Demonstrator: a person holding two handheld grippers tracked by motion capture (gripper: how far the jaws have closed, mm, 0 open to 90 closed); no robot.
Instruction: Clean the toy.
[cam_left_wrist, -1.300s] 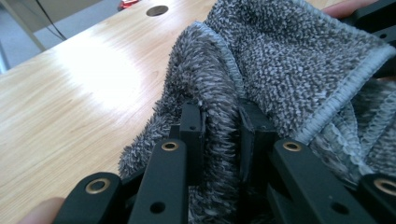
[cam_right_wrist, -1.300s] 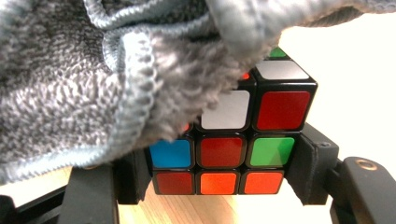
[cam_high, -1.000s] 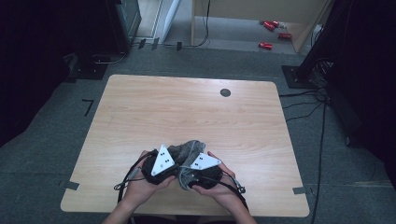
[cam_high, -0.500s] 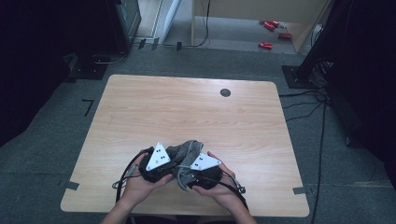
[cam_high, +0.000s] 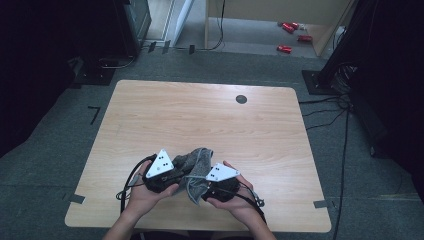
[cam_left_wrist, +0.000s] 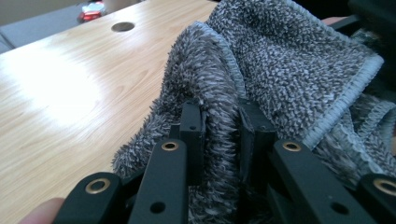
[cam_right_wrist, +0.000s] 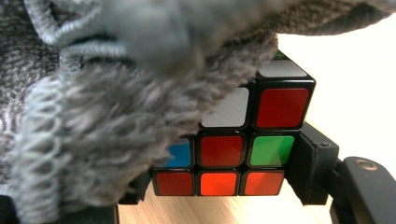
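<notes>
I judge that the step in hand is wiping the puzzle cube (cam_right_wrist: 243, 144) with the grey towel (cam_left_wrist: 285, 70), near the front edge of the wooden table (cam_high: 200, 115).

My left gripper (cam_high: 172, 176) is closed tight on a fold of the towel; in the left gripper view the two black jaws pinch the fluffy cloth between them, and the rest of the towel rises ahead, toward the other hand. My right gripper (cam_high: 212, 187) holds the cube with its jaws about half open. In the right gripper view a black pad presses on the right side of the cube, and the towel hides the other pad. The towel hangs over the top and left part of the cube, so I see only some red, green, white and blue stickers.

To do this step well, I keep the right grip steady and square on the cube faces, because a cube can turn its layers if I squeeze off centre. With the left gripper I draw the towel across the faces in short strokes, and I keep the cloth a little tight, so it rubs and does not bunch. I must not pull too hard, or the cube can slip out of the right jaws. I also keep the towel's stitched edge away from the pads.
</notes>
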